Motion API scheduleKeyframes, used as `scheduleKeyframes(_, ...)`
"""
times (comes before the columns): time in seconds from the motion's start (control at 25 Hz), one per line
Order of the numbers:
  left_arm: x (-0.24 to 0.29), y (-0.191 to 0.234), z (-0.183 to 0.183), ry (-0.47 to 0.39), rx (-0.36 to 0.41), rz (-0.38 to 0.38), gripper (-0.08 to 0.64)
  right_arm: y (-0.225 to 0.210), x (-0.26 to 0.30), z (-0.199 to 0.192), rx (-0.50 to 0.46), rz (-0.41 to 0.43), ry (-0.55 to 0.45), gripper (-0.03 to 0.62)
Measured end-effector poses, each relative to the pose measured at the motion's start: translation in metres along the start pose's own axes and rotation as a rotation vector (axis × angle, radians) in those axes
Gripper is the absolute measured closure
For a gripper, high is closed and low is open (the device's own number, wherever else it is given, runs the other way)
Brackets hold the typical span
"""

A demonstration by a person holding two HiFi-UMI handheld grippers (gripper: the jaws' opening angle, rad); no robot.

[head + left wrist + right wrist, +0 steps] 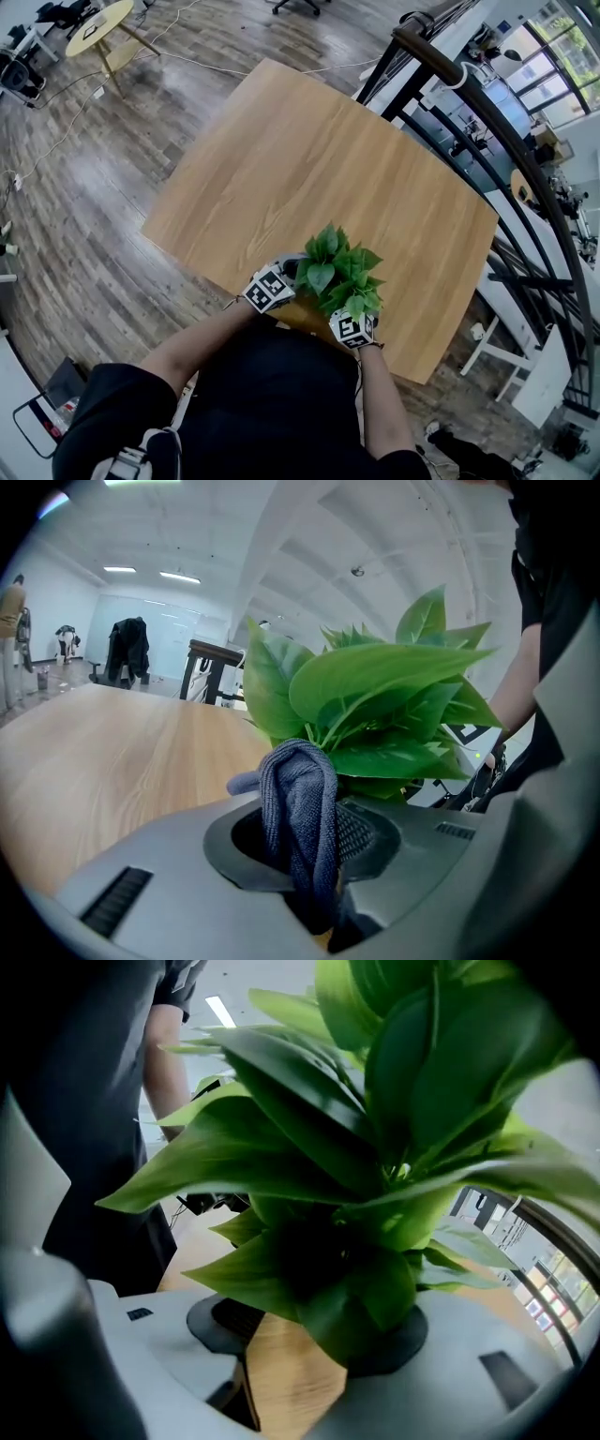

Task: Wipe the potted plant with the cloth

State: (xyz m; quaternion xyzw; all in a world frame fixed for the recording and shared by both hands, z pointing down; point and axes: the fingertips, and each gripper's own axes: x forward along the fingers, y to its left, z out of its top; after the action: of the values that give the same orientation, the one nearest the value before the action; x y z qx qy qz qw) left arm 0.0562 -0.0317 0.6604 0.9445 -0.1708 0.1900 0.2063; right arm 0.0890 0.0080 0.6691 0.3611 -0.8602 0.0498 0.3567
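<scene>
Here the left tongs (317, 860) clench the cloth (298, 794) just beside the plant (375, 691), which stands at the near table (309, 169) edge straight ahead of them, while the released right tongs (314, 1358) straddle its leaves.

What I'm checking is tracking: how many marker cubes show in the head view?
2: one cube just left of the potted plant, the other on its near-right side. None seems hidden.

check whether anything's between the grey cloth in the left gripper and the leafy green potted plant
Nothing visible stands in the way. The grey knitted cloth, clamped in the left gripper, sits just in front of the broad green leaves of the potted plant, with no other thing between them.
</scene>
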Motion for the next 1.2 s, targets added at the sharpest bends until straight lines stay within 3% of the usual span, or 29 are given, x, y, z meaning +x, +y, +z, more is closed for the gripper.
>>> scheduleKeyframes(0.28,-0.006,-0.013,-0.010,-0.004,-0.031,-0.004,0.471,-0.007,0.000,-0.001,0.160,-0.071,-0.029,0.342)
scheduleKeyframes(0.52,-0.012,-0.006,-0.021,0.006,-0.080,0.028,0.471,0.010,-0.015,0.001,0.141,-0.044,-0.080,0.341)
scheduleKeyframes(0.84,0.000,0.003,-0.006,0.026,-0.047,0.028,0.471,-0.003,-0.048,-0.031,0.241,-0.127,-0.088,0.341)
scheduleKeyframes(1.0,0.004,0.007,-0.003,0.041,-0.032,0.030,0.471,-0.006,-0.042,-0.056,0.302,-0.098,-0.040,0.337)
scheduleKeyframes(1.12,0.007,0.008,-0.002,0.041,-0.039,0.025,0.471,-0.014,-0.024,-0.053,0.272,-0.063,-0.043,0.302)
scheduleKeyframes(1.2,0.010,0.010,0.000,0.031,-0.052,0.018,0.471,-0.021,-0.013,-0.037,0.252,-0.031,-0.069,0.207)
